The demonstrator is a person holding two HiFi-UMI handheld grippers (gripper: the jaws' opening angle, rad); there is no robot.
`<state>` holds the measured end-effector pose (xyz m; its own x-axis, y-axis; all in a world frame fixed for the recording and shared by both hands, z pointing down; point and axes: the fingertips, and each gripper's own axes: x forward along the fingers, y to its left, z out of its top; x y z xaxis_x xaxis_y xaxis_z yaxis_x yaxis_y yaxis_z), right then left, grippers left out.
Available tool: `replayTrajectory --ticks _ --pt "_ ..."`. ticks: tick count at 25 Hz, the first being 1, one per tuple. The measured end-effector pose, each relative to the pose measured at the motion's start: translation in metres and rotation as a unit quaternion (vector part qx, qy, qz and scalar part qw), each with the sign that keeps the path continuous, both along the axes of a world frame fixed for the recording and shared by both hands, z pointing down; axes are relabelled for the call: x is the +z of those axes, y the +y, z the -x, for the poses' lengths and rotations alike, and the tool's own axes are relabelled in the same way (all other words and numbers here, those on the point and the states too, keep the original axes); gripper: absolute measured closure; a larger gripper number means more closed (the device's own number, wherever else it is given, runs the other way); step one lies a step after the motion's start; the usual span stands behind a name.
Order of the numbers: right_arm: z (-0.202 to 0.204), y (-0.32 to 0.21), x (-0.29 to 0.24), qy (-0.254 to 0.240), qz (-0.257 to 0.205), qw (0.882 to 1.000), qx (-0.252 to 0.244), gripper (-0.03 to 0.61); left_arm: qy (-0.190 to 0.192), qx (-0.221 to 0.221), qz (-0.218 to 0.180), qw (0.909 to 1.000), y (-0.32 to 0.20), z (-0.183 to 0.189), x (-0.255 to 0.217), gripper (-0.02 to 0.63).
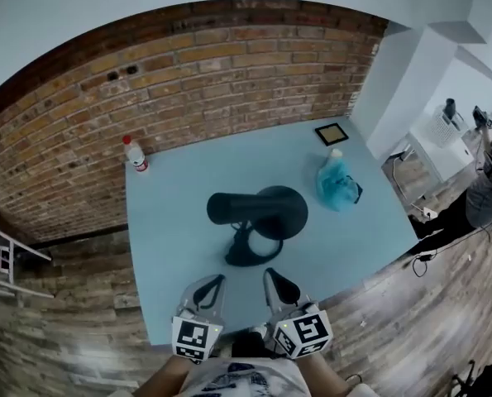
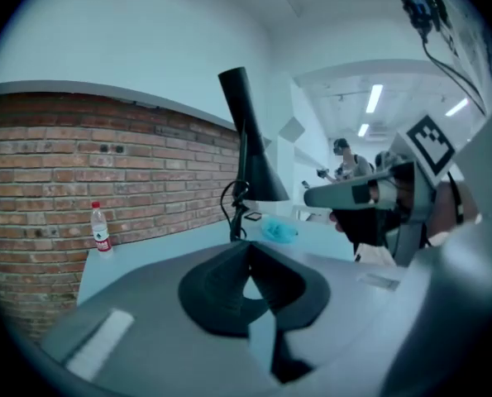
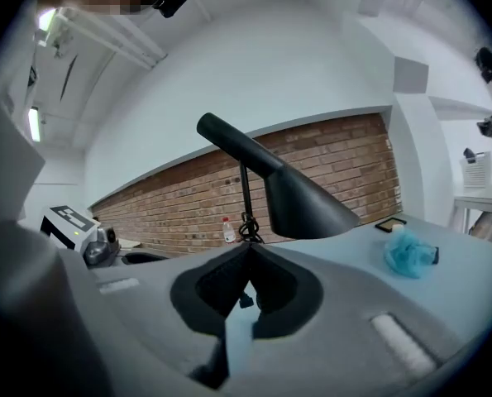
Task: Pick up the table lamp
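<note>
Pickup not begun: table lamp (image 1: 258, 213) upright on its base near the middle of the table (image 1: 171, 296), untouched and apart from both claws. Closed on nothing, side by side over the near table edge: left claw (image 1: 215, 283) and right claw (image 1: 274, 278); approach, grip and lift outstanding. Count: one table lamp, two claws, one bottle (image 1: 135, 154), one blue bundle (image 1: 336, 184), one small framed square (image 1: 331, 132).

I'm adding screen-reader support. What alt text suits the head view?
A black table lamp stands in the middle of a light blue table, with the left gripper and right gripper, both shut, at the near edge short of it. A bottle stands at the far left corner; a crumpled blue bag lies right of the lamp.
</note>
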<state>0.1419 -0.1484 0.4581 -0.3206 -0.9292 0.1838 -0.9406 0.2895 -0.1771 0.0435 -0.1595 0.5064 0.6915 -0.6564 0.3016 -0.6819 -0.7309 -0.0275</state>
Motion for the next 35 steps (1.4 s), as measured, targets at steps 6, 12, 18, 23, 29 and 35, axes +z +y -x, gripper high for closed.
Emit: replayTrajectory --ticks 6,12,18,23,29,35 --pt "-0.007 -0.033 0.017 -0.005 0.012 0.998 -0.055 0.58 0.008 -0.05 0.012 0.9986 -0.016 -0.015 0.01 0.623" --pt "0.002 -0.042 0.023 -0.001 0.022 0.997 -0.072 0.581 0.009 -0.044 0.016 0.9989 -0.025 -0.023 0.014 0.623" --pt "0.001 -0.045 0.021 0.003 0.028 0.999 -0.044 0.58 0.012 -0.013 0.019 0.9997 -0.032 -0.029 0.014 0.623" --pt "0.0 -0.045 0.016 0.005 0.022 0.999 -0.028 0.58 0.007 0.002 0.019 0.9998 -0.038 -0.028 0.017 0.623" --pt "-0.006 -0.055 0.003 0.026 0.01 0.998 -0.063 0.58 0.003 -0.018 0.029 0.9994 -0.044 -0.042 0.022 0.623" --pt "-0.003 -0.057 -0.006 0.024 -0.02 0.99 -0.135 0.58 -0.01 -0.068 0.043 0.9967 -0.054 -0.047 0.04 0.623"
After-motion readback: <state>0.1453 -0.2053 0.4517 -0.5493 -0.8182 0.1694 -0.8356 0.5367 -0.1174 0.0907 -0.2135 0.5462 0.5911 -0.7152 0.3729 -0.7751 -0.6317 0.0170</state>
